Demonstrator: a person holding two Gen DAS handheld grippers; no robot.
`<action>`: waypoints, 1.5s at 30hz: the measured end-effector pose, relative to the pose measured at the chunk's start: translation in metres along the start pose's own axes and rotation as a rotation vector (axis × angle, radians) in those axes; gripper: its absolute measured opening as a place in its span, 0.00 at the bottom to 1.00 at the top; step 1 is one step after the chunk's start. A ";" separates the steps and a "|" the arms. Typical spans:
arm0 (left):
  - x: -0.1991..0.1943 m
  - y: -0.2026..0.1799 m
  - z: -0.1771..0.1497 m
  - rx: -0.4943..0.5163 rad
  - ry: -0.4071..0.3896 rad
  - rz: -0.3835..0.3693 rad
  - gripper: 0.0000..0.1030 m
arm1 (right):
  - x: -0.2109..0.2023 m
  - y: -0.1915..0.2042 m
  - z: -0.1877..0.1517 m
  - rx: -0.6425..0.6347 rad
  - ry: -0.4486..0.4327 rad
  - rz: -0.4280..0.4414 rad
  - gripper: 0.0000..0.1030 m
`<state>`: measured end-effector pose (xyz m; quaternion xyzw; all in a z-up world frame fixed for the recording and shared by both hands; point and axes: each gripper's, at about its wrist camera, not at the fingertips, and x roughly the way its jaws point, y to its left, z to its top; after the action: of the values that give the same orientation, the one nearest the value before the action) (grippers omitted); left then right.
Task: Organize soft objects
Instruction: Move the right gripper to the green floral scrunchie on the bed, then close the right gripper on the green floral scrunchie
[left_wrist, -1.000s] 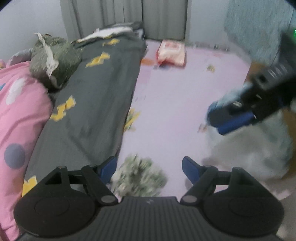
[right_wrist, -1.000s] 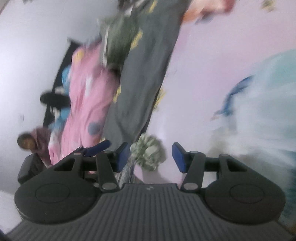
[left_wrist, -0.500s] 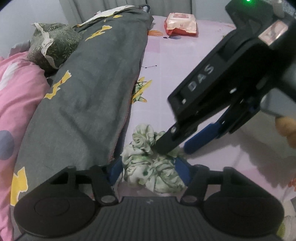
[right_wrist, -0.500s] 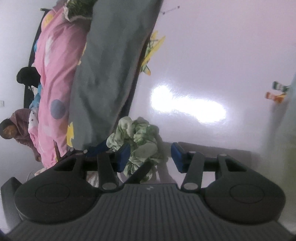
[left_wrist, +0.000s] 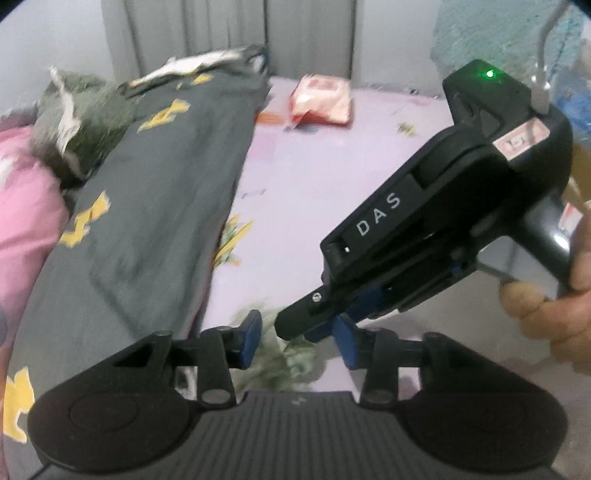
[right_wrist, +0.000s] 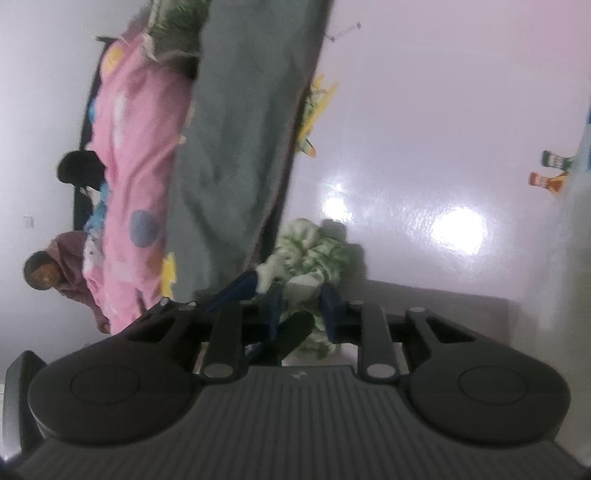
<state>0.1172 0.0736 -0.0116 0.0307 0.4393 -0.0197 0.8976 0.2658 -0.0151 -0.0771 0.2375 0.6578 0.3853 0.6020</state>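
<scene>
A crumpled green-and-white cloth (left_wrist: 291, 363) lies on the pale pink sheet (left_wrist: 332, 184), beside the edge of the grey blanket. My left gripper (left_wrist: 299, 341) sits low over it, jaws closing, with the cloth bunched between the blue pads. My right gripper (left_wrist: 314, 326) reaches in from the right, held by a hand (left_wrist: 546, 306), and its tips go into the same bundle. In the right wrist view the right gripper (right_wrist: 303, 312) is closing on a fold of the cloth (right_wrist: 310, 251), which fills the narrow gap. The left gripper's blue finger (right_wrist: 236, 288) crosses just to its left.
A grey blanket with yellow prints (left_wrist: 147, 206) runs along the left, with a pink dotted quilt (left_wrist: 22, 206) and a green cushion (left_wrist: 81, 110) beyond it. A pink packet (left_wrist: 321, 99) lies far back on the sheet. A person (right_wrist: 55, 273) sits past the quilt.
Both grippers have narrowed onto the green-and-white cloth. The right gripper came down from the right and pushed its tips into the bundle between the left pads.
</scene>
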 end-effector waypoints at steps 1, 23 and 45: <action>-0.003 -0.004 0.003 0.014 -0.016 -0.001 0.39 | -0.009 0.001 -0.001 -0.006 -0.020 0.007 0.19; -0.004 -0.003 -0.004 0.026 -0.001 -0.012 0.67 | -0.073 -0.030 -0.004 0.025 -0.159 -0.065 0.28; 0.026 0.018 -0.027 -0.076 0.059 -0.035 0.64 | 0.031 -0.009 -0.001 0.018 0.036 -0.062 0.44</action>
<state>0.1129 0.0929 -0.0483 -0.0106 0.4666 -0.0180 0.8842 0.2613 0.0034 -0.1027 0.2153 0.6791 0.3647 0.5995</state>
